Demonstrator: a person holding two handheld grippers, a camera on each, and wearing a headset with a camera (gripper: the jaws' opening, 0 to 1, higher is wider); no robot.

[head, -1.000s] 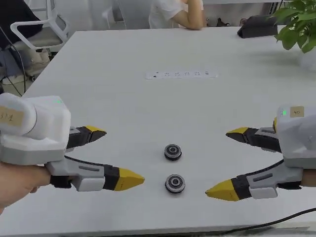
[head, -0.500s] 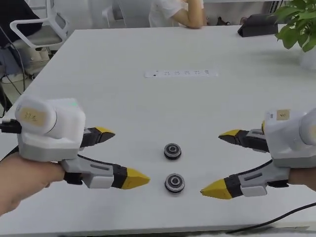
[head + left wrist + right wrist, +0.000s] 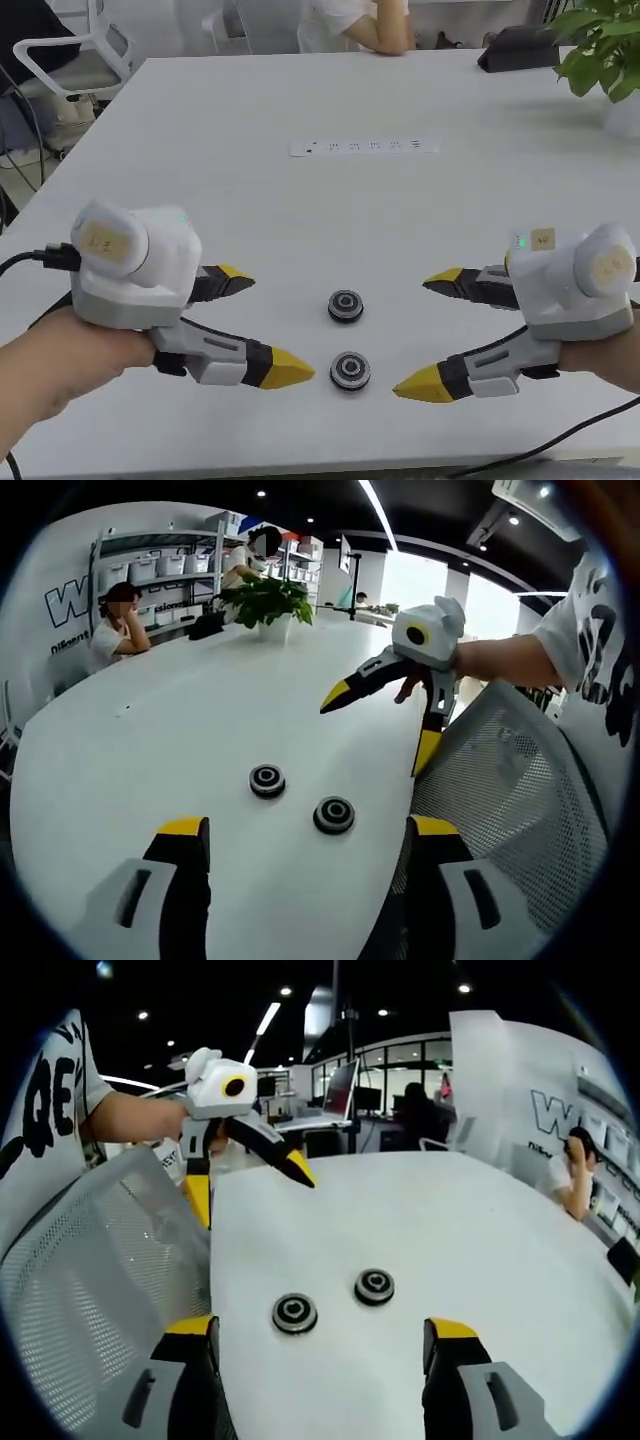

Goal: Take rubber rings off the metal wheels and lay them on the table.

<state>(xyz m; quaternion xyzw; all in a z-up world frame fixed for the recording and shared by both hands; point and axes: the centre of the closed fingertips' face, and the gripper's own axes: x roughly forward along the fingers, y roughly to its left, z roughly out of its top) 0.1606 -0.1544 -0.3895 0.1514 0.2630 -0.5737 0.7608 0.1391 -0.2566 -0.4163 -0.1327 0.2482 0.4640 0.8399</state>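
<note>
Nothing looks done yet: low centre in the head view, the far wheel (image 3: 346, 306) and near wheel (image 3: 351, 371) lie on the table (image 3: 320, 220), dark rings (image 3: 337, 372) apparently on, between the left gripper (image 3: 277, 328) and right gripper (image 3: 415, 336), both gaping, empty.

We observe the right hand-held gripper (image 3: 320, 1328) with its yellow-tipped jaws spread wide over the white bench (image 3: 450, 1220). Two metal wheels lie flat on the bench ahead of the gap, near each other but not touching: one wheel (image 3: 295, 1312) towards the left jaw, the other wheel (image 3: 374, 1286) slightly beyond it. Neither touches a jaw. Further off we note the left hand-held gripper (image 3: 250, 1195), jaws likewise parted, at the bench edge. A mesh chair back (image 3: 90, 1270) stands at left.
</note>
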